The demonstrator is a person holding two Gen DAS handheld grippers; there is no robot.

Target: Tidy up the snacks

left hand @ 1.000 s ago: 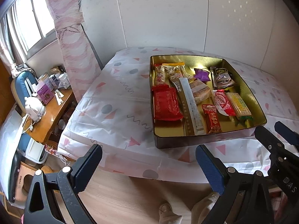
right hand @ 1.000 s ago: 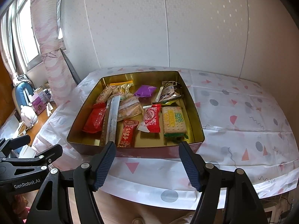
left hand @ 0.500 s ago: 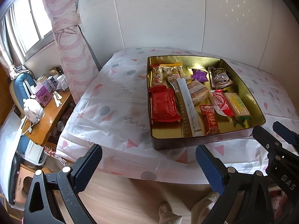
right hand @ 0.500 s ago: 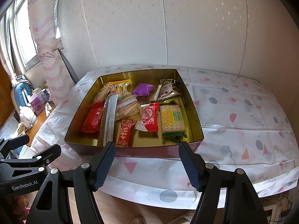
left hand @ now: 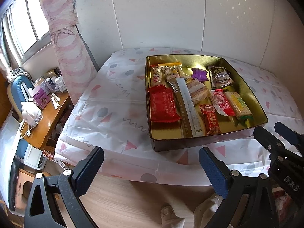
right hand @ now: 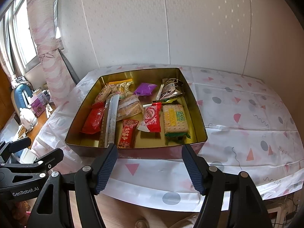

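Left wrist view: the left tool (left hand: 151, 168) hangs with its blue-padded jaws spread wide and nothing between them, out over the wood floor just short of the counter's near edge. The shallow gold-lined square metal tin (left hand: 190, 141) sits on the white plastic cloth with pink triangles and grey dots (left hand: 114, 104), ahead and off to the right of this tool, so it isn't lined up with it. Every snack I can see lies inside the tin: a flat red foil pack (left hand: 163, 104) at the left, a long silver-and-gold strip packet (left hand: 187, 104) beside it, and a green-and-yellow cracker pack (left hand: 238, 104) at the right. Right wrist view: the right tool (right hand: 150, 168) is also gaping and holding nothing, but the tin's near wall sits straight ahead between its jaws, so I'd say the right hand is the nearer one. The long strip packet (right hand: 111, 119) runs near-to-far with a slight lean, its near end just beyond the left pad. The small red patterned sachet (right hand: 127, 133) points the same way. There's a purple pouch (right hand: 145, 89) at the back. Honestly this fits either a jumble waiting to be sorted or everything already gathered into the tin.
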